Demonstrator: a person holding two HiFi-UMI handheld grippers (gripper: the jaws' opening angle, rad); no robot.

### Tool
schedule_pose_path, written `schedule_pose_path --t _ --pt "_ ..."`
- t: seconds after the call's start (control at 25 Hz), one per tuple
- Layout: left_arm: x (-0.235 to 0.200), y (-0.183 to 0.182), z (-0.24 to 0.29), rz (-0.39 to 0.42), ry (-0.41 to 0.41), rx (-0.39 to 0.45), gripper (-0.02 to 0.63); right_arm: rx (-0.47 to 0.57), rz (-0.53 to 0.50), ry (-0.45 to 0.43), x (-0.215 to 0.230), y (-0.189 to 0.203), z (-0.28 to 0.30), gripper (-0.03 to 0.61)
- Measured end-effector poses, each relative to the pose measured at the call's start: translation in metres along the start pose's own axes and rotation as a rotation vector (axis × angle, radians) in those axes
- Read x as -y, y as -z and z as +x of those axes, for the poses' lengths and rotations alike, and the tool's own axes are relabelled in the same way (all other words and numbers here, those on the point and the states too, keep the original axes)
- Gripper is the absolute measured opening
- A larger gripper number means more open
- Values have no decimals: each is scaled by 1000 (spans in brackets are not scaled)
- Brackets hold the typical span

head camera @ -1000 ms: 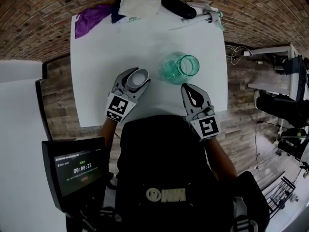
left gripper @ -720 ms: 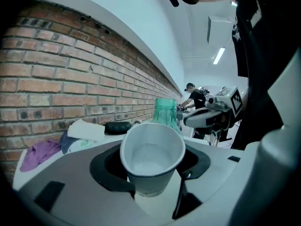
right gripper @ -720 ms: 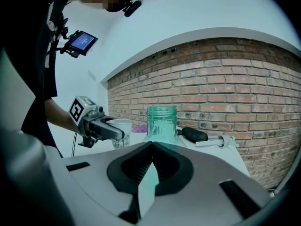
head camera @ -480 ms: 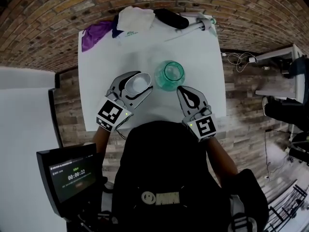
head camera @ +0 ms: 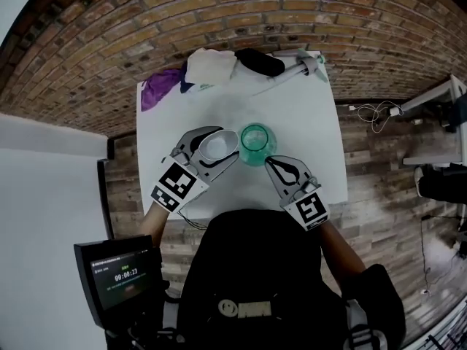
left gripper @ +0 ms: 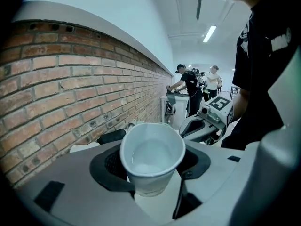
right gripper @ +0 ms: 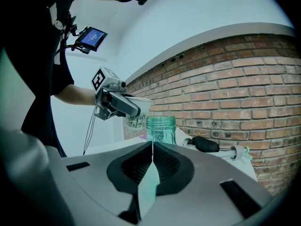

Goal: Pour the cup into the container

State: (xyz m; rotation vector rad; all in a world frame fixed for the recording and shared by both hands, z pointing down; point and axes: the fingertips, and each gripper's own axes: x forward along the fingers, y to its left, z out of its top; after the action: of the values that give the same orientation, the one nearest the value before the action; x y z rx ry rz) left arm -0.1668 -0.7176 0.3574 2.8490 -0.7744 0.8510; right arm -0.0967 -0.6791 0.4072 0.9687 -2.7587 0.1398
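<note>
The white paper cup [left gripper: 151, 150] sits between the jaws of the left gripper [head camera: 225, 142], which are clamped on its sides just below the rim. Inside it a pale, clear liquid lies low, well under the rim (it reads as water, though the cup's white wall makes the level faint). The cup is about upright and is held clear of the table top, level with the mouth of the green glass jar [head camera: 255, 138] and just beside it on the jar's left in the head view; whether cup and jar touch cannot be told.

The jar stands upright and open-mouthed near the middle of the white table [head camera: 310, 115]. Its tinted glass does not show whether anything is in it.

The right gripper [head camera: 276, 164] is near the jar on the person's side, pointing at it, with its jaws pressed together and nothing between them.

Along the far edge of the table, against the brick wall [head camera: 292, 13], lie a purple cloth [head camera: 162, 87], a white cloth [head camera: 210, 67], a black object [head camera: 259, 62] and a white long-handled tool [head camera: 295, 70]. A small screen [head camera: 120, 277] sits at the lower left of the head view.
</note>
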Motion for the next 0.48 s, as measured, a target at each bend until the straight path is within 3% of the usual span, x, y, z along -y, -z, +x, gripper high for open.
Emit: schedule_pose_path --t 0.2,0.32,0.48 --pt "0 -6 8 69 -4 -95 265 43 14 -46 4 -4 3 21" --pt "1 -7 13 97 2 -140 265 61 26 -47 10 -5 3 91" --pt "-1 -6 20 137 1 -205 265 71 51 -52 18 -8 7 104"
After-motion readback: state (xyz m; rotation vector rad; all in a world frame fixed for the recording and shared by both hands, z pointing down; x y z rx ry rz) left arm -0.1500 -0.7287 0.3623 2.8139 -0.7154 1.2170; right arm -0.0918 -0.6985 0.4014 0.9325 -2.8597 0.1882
